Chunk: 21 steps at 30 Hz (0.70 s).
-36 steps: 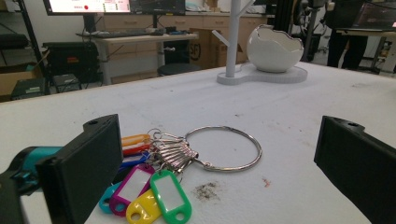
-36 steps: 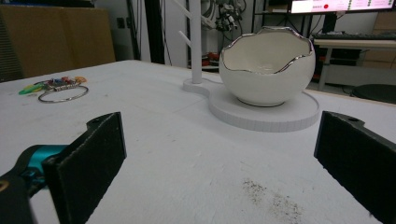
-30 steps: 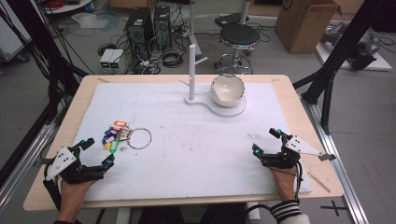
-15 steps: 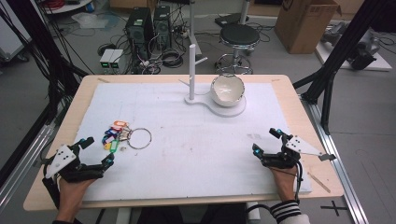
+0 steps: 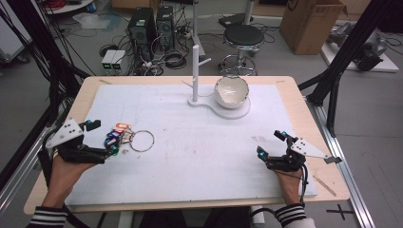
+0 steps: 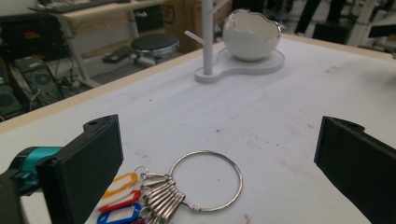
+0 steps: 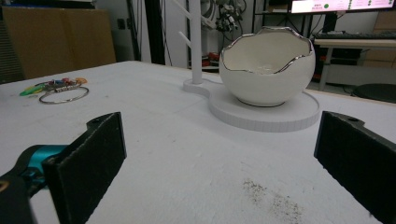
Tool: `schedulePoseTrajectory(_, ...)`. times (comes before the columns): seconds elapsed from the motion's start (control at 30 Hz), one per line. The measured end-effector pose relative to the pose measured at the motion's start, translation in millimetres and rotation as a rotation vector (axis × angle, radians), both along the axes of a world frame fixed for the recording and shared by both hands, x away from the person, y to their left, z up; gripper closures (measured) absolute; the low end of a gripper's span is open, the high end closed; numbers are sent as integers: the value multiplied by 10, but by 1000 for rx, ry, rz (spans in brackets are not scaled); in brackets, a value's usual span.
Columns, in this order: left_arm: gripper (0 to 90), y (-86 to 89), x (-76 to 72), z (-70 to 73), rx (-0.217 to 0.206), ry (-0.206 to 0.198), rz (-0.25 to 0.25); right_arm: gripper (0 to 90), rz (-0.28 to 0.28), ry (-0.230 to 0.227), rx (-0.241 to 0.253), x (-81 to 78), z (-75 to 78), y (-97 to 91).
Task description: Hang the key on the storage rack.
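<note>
high view looks down over the table (image 5: pixel 190 118); gripper views sit low (both sharing the bowl (image 6: pixel 251 35)).

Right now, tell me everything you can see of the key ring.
The key ring is a large, thin loop of silvery metal lying flat on the white mat, at its left side. Several small metal clips hang from it, carrying plastic tags in orange, red and blue. It lies between the left tongs' open jaws, untouched.

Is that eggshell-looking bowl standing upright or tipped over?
Upright: the bowl sits on its white base, jagged rim facing up.
</note>
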<state>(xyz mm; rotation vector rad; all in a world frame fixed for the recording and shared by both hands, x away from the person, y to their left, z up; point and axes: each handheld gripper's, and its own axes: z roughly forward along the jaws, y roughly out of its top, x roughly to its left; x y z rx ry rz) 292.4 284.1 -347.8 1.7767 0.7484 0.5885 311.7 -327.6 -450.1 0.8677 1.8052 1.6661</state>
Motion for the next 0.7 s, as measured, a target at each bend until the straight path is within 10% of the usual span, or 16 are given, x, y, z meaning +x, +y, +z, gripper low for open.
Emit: schedulePoseTrajectory(0.7,17,-544,568,285,318,282,-108,17,0,0,0,-2,-1,3)
